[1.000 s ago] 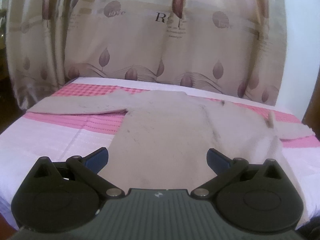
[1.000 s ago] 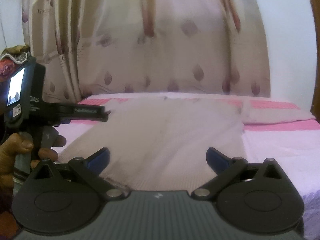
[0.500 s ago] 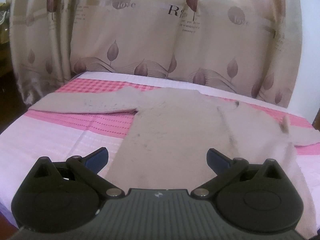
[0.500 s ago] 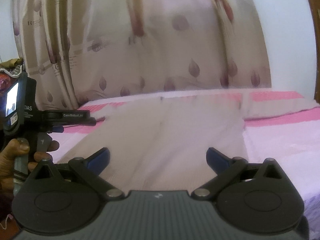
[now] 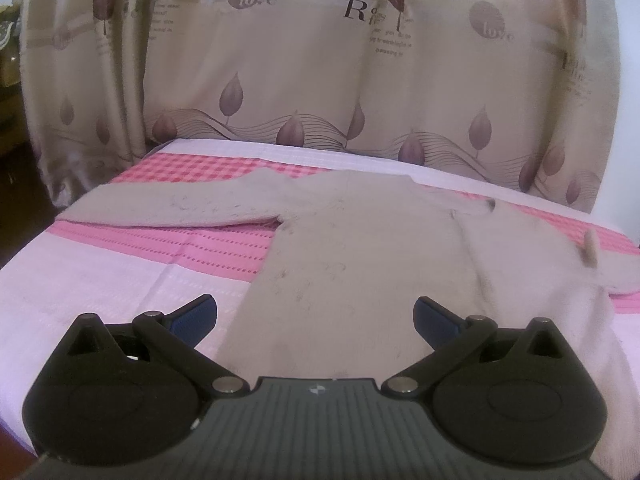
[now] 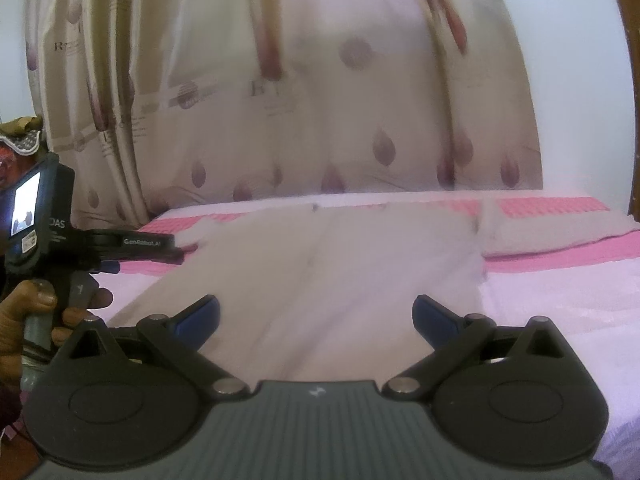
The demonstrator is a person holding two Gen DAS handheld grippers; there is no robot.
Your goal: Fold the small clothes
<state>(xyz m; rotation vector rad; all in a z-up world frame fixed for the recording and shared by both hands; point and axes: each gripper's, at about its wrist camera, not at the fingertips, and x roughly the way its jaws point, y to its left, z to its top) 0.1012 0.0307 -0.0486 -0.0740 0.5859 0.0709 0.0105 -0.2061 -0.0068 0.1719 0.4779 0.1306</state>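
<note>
the fold looks not yet begun: a small beige sweater [image 5: 360, 248] lies flat and spread on the bed [image 5: 100, 280], body toward the cameras, both sleeves out to the sides. the left gripper [image 5: 314, 314] hovers above the near hem with its blue-tipped fingers [image 5: 192, 314] spread wide and nothing between them. the right gripper [image 6: 316, 314] hangs over the same garment, fingers equally wide apart and empty; its view is blurred. in that view a hand [image 6: 36, 312] holds the other gripper's handle at the left edge.

a likely next move is a sleeve fold: drop one gripper to the left sleeve [image 5: 180, 206], pinch near the cuff and carry it across the chest, then do the same with the right sleeve [image 6: 560, 228]. each pinch should take only the knit, not the sheet beneath.

the sweater is soft, fuzzy knit with dark lint or loose threads speckled over it; it should drape and sag when lifted. the bedcover is woven cloth, pale pink with bright pink checked and striped bands. a beige curtain [image 5: 320, 80] with a leaf print hangs behind in loose pleats.
</note>
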